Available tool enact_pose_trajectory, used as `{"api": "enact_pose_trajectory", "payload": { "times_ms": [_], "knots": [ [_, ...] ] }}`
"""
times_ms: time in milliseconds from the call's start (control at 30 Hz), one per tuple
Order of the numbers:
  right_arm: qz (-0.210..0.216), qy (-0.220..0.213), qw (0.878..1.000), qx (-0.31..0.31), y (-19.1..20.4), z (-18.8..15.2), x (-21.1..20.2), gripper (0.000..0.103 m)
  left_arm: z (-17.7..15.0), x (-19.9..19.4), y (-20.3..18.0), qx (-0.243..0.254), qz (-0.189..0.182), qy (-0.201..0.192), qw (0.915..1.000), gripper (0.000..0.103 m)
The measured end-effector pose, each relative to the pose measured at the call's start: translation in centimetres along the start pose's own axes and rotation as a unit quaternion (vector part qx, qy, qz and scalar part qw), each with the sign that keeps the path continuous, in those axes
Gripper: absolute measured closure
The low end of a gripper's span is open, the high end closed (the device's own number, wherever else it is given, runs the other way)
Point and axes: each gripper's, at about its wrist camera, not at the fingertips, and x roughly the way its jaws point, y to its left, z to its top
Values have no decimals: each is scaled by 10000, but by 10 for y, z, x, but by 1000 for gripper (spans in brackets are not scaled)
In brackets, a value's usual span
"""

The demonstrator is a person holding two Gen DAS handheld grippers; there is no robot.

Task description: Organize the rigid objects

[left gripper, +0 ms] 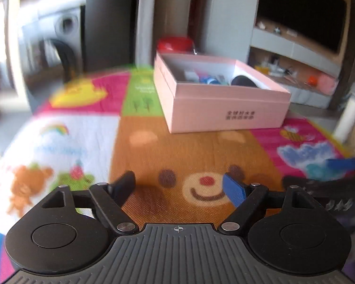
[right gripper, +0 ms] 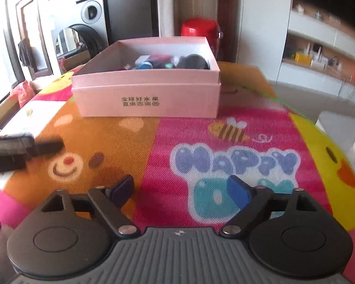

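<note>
box: on the mat, far side
small items: inside box
pot: behind box

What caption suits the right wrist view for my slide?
Open right gripper above cartoon play mat, facing pink box filled with small items.

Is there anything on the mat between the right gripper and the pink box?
Nothing visible. Only bare play mat lies between the open, empty right gripper and the pink box. The left gripper sits off to the side, clear of that line.
</note>
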Motion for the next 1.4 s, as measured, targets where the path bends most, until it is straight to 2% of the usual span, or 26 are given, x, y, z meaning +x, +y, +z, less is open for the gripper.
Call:
{"api": "enact_pose_trajectory", "payload": {
  "times_ms": [33, 133, 233, 600, 1400],
  "knots": [
    [-136, 44, 9999, 61, -1, -1, 0, 0, 2, 2, -6, 78, 144, 56, 9998, 21],
    [-44, 122, 9989, 446, -11, -2, 4, 0, 0, 4, -13, 123, 209, 67, 9997, 20],
    [-44, -35, 9993, 372, -12, -7, 3, 0, -2, 3, -14, 54, 172, 77, 9998, 20],
    [51, -180, 9993, 328, -15, -5, 7, 0, -3, 5, -18, -66, 224, 76, 9997, 18],
    [42, -183, 9993, 312, -14, -5, 7, 0, -1, 7, -19, -112, 292, 94, 9995, 16]
  ]
}}
